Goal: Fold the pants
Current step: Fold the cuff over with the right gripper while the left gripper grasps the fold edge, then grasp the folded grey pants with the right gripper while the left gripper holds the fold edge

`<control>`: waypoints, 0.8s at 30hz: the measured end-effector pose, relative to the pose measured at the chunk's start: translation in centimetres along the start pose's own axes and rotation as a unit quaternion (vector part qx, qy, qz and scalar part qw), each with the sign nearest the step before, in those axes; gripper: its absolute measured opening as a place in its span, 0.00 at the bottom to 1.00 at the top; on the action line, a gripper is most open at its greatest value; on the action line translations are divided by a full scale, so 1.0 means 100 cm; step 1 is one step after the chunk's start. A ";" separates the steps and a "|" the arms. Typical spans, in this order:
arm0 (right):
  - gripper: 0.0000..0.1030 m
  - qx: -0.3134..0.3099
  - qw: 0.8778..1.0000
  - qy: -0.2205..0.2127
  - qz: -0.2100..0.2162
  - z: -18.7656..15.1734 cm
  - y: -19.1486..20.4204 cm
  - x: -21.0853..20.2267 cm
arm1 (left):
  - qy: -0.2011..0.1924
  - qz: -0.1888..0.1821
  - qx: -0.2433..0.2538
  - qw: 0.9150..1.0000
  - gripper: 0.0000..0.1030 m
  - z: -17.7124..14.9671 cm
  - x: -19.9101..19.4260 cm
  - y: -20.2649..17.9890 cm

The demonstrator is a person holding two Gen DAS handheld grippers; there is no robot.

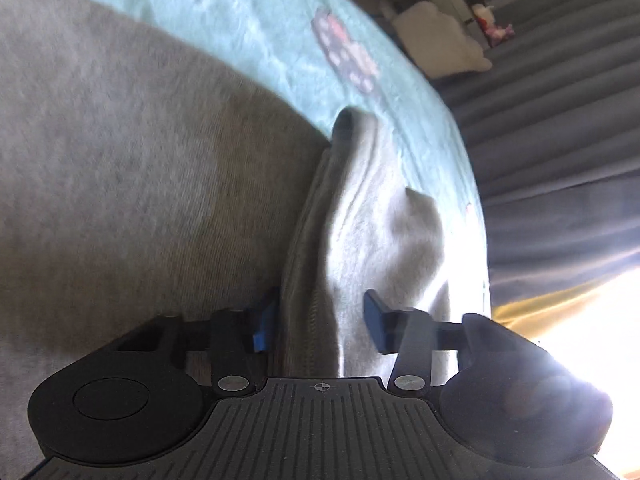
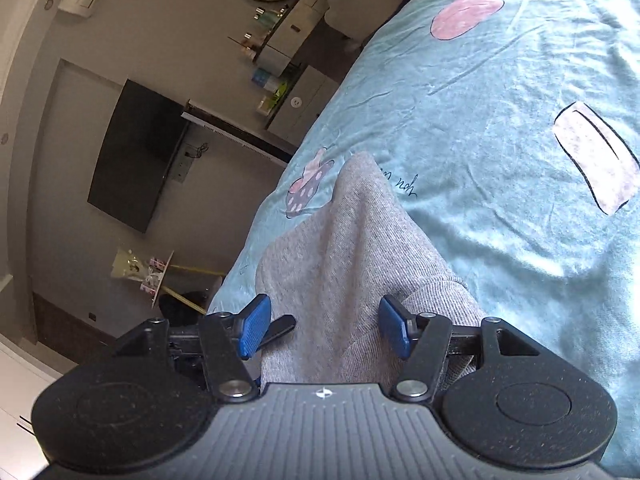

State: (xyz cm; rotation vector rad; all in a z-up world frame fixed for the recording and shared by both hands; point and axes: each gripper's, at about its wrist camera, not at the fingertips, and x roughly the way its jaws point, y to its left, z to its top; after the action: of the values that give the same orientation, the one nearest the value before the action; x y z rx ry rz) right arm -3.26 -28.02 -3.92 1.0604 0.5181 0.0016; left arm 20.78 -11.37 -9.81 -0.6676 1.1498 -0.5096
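I see grey pants [image 1: 120,168] on teal sheet [image 1: 248,28]. L gripper [image 1: 318,322] part open, raised waistband fold btwn pads, left pad against it, right pad apart. R gripper [image 2: 324,326] open wider, pant fabric btwn pads, neither pressing.

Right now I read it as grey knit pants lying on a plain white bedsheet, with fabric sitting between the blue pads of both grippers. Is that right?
Not quite: the bedsheet is light teal with pink cartoon prints, not plain white, as the right wrist view shows. The rest holds: the grey knit pants lie on it, with fabric between the blue pads of the left gripper and the right gripper.
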 end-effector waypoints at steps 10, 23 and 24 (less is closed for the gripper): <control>0.60 -0.001 1.000 0.003 -0.001 0.000 0.003 0.000 | 0.025 -0.044 -0.055 0.997 0.19 0.005 0.016 0.014; 0.71 0.067 0.996 0.020 -0.051 -0.018 -0.003 -0.035 | -0.005 -0.077 -0.061 0.995 0.15 0.015 -0.027 -0.018; 0.72 0.072 0.996 0.022 -0.049 -0.018 -0.004 -0.033 | -0.007 -0.079 -0.064 0.995 0.15 0.016 -0.031 -0.018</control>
State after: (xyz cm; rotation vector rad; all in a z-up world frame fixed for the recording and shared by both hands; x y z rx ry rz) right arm -7.00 -27.52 -3.63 1.1762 0.6160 -0.0997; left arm 21.19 -10.17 -6.10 -0.8766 1.1283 -0.5684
